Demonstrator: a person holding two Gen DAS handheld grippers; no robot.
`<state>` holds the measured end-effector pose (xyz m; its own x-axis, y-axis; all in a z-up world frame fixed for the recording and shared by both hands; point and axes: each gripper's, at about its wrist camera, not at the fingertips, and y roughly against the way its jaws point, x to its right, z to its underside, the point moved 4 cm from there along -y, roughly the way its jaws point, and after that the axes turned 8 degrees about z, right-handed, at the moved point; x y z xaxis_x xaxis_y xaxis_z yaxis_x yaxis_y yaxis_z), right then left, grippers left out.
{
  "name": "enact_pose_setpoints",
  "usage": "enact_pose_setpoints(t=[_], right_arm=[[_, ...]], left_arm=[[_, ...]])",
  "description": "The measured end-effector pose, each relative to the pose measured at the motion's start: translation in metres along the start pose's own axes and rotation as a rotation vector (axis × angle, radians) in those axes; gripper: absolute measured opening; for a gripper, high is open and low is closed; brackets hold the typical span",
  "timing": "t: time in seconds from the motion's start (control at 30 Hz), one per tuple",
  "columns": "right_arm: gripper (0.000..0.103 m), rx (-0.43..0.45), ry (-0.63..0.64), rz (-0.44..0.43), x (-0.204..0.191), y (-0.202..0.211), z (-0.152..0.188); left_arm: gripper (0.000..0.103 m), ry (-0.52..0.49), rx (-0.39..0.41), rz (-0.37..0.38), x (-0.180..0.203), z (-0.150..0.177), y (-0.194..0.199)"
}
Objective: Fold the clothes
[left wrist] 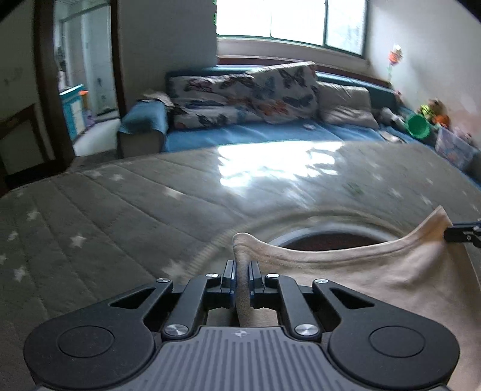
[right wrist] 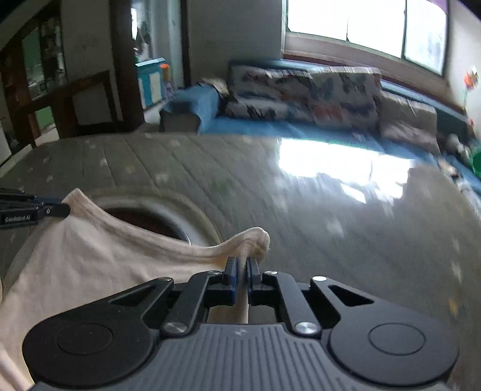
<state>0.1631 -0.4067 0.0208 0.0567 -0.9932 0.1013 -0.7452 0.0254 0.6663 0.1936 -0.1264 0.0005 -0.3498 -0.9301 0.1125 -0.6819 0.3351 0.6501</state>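
Observation:
A cream-coloured garment (left wrist: 375, 270) hangs stretched between my two grippers above a grey quilted bed (left wrist: 105, 210). My left gripper (left wrist: 242, 266) is shut on one corner of its hemmed edge, the cloth bunched up between the pads. In the right wrist view my right gripper (right wrist: 243, 264) is shut on the other corner of the garment (right wrist: 90, 261), which puckers above the fingers. Each gripper also shows at the edge of the other's view, the right gripper (left wrist: 448, 233) and the left gripper (right wrist: 64, 209), both pinching the cloth. A round opening (left wrist: 324, 237) gapes behind the hem.
Beyond the starred quilt stands a blue sofa (left wrist: 270, 132) with butterfly-print cushions (left wrist: 249, 93) under a bright window (left wrist: 288, 21). A green bucket (left wrist: 419, 126) and toys sit at the right. A doorway (left wrist: 81, 60) lies at the left. Sun glare falls on the bed (right wrist: 339, 162).

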Motion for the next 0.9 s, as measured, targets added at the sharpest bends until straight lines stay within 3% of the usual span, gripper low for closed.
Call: enact_pose_setpoints(t=[0.2,0.37,0.67,0.9], right_arm=[[0.01,0.05,0.003,-0.027,-0.022,-0.02,-0.037],[0.01,0.049,0.04,-0.083,-0.033,0.001,-0.029],[0.01,0.053,0.204,-0.242,-0.073,0.089,0.031],[0.01,0.036,0.23,-0.347,-0.099,0.141,0.084]], left_arm=[[0.012,0.085,0.014,-0.054,-0.035,-0.017,-0.003],[0.016,0.096,0.013,-0.043,-0.042,-0.011,0.008],[0.016,-0.109,0.017,0.127,0.03,0.023,0.076],[0.016,-0.232,-0.012,0.292,0.093,0.073,0.124]])
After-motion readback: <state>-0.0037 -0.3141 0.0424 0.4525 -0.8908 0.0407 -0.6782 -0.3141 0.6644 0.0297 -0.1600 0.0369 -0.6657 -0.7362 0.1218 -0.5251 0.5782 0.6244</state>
